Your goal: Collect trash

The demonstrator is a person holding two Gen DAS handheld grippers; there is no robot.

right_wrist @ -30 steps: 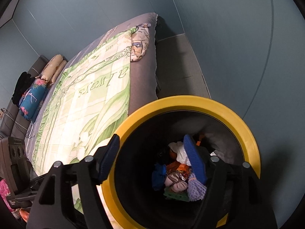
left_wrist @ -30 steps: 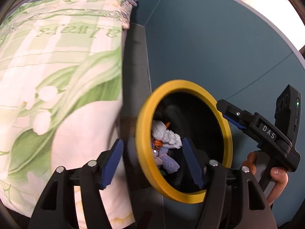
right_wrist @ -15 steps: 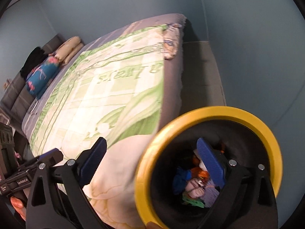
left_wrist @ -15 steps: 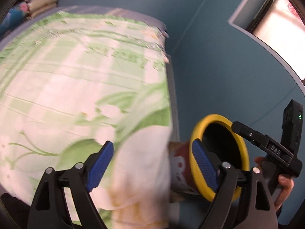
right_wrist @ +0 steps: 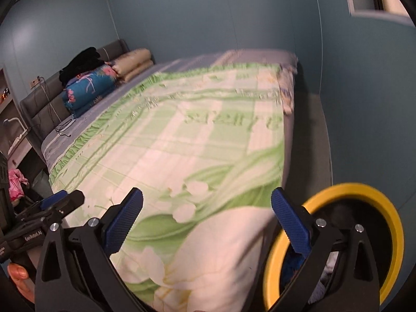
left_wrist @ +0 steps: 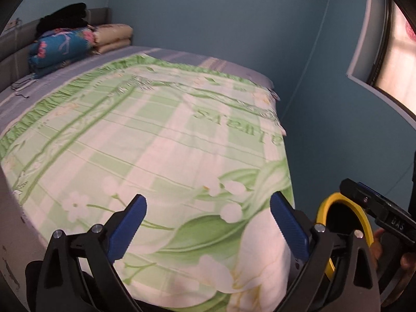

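A: Start with the left hand-held gripper [left_wrist: 206, 223]. What is it doing?

B: Its blue pads [left_wrist: 127, 227] stand wide apart with nothing between them. The jaws have just been opening. It hangs over the near corner of the bed [left_wrist: 156, 140], pointing down at the green flowered quilt [left_wrist: 145, 156].

A: And the right hand-held gripper [right_wrist: 206, 221]?

B: Released too, jaws spread and empty, having just been opening. It also looks across the quilt from the near end. In the left wrist view its black body shows at the right edge, with a hand [left_wrist: 377, 247] on the grip.

A: Where is the trash?

B: In the bin with the yellow rim [right_wrist: 335, 236], which stands on the floor just beside the bed's near right corner. Blue and pale scraps [right_wrist: 293, 265] show inside, partly hidden behind the right finger. The left wrist view catches only a slice of the yellow rim [left_wrist: 345, 218].

A: Edges?

B: The quilt drapes over the near end of the bed. Along the bed's right side runs a narrow strip of floor [right_wrist: 309, 135] up to the teal wall [right_wrist: 364, 104].

A: Further out?

B: The quilt top is bare. At the far end, against a grey headboard [right_wrist: 46, 98], lie a folded blue flowered blanket [left_wrist: 59, 49], a beige one [left_wrist: 111, 35] and dark clothes [left_wrist: 62, 18]. A window [left_wrist: 395, 52] sits in the right wall.
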